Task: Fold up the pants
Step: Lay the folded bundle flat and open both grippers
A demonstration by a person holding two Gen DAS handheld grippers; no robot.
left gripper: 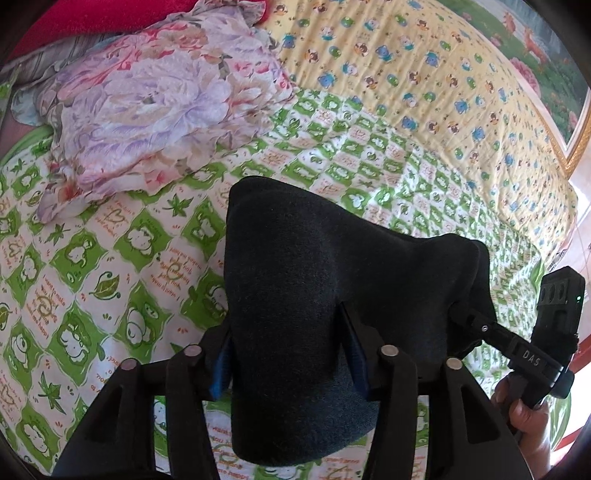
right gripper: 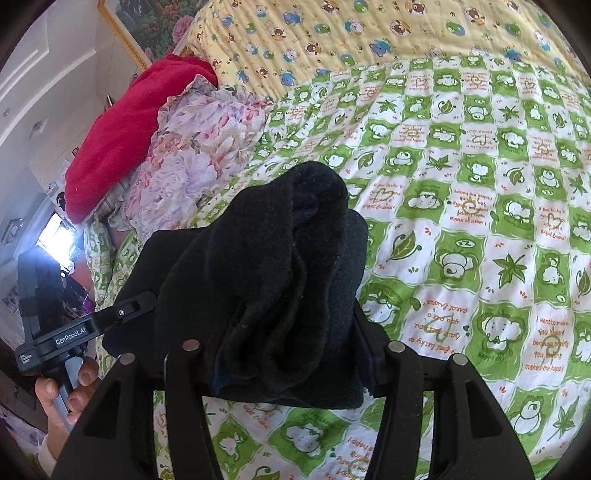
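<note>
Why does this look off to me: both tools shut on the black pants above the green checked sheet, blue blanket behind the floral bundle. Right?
One error: the blanket behind the floral bundle is red, not blue, as the right wrist view shows. Otherwise correct: left tool and right tool each clamp the black pants above the green checked sheet.

- The left tool [left gripper: 290, 354] is closed on a thick bunch of the dark pants [left gripper: 295, 295], which fill the gap between its blue-padded fingers [left gripper: 221, 369].
- The pants hang above the bed [left gripper: 110, 258], spreading up and off to the right.
- At the right end of the cloth the right tool [left gripper: 461, 314] grips the pants, a hand [left gripper: 524, 413] on its handle.
- A green-and-white checked sheet [left gripper: 92, 280] covers the near part of the bed.
- A yellow quilt with bears [left gripper: 424, 74] lies along the far edge.
- A crumpled flowered cloth [left gripper: 147, 103] sits toward the far left corner, a red blanket [left gripper: 92, 18] behind it.
</note>
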